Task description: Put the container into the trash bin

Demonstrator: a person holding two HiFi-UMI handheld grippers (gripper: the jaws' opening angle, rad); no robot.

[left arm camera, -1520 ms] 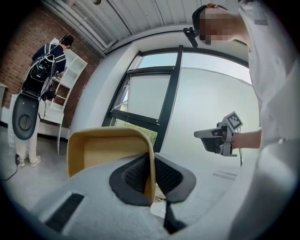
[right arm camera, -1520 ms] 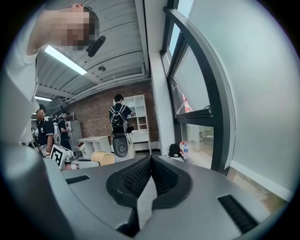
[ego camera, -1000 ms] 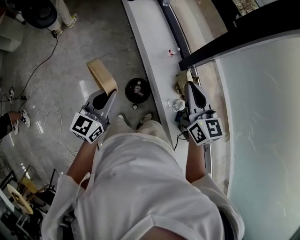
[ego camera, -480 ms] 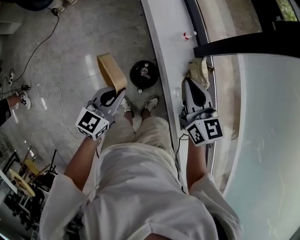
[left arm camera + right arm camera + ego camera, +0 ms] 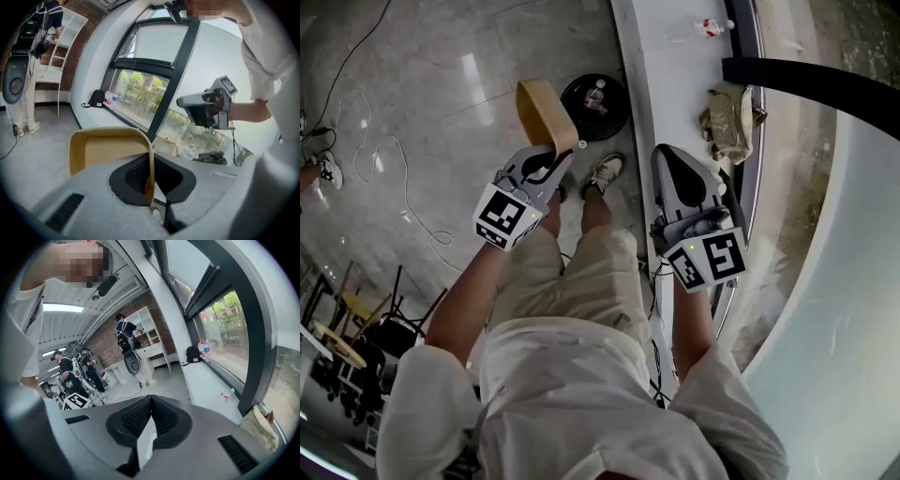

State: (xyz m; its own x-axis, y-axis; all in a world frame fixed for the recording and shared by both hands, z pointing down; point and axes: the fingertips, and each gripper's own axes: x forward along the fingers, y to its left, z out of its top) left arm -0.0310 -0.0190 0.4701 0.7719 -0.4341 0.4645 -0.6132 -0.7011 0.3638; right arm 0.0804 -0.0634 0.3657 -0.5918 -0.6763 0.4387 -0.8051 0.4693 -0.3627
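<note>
A tan, shallow container point(image 5: 546, 111) hangs over the floor, its side wall pinched in my left gripper point(image 5: 562, 155), which is shut on it. In the left gripper view the container point(image 5: 105, 150) stands up ahead of the jaws, one wall running down between them at my left gripper point(image 5: 151, 161). The round black trash bin point(image 5: 616, 114) stands on the floor just right of the container, with some rubbish inside. My right gripper point(image 5: 662, 152) is held over the white sill, shut and holding nothing; its tips meet in the right gripper view point(image 5: 151, 398).
A long white sill point(image 5: 670, 75) runs along the window, with a crumpled olive cloth point(image 5: 729, 112) and a small bottle point(image 5: 703, 30) on it. My shoes point(image 5: 605, 172) are near the bin. Cables point(image 5: 394, 169) trail over the floor. People stand in the room's far part point(image 5: 126, 341).
Both grippers have sunk, the left one still carrying the container. The bin and sill have slid up the head view, and the container's end now sits beside the bin.
</note>
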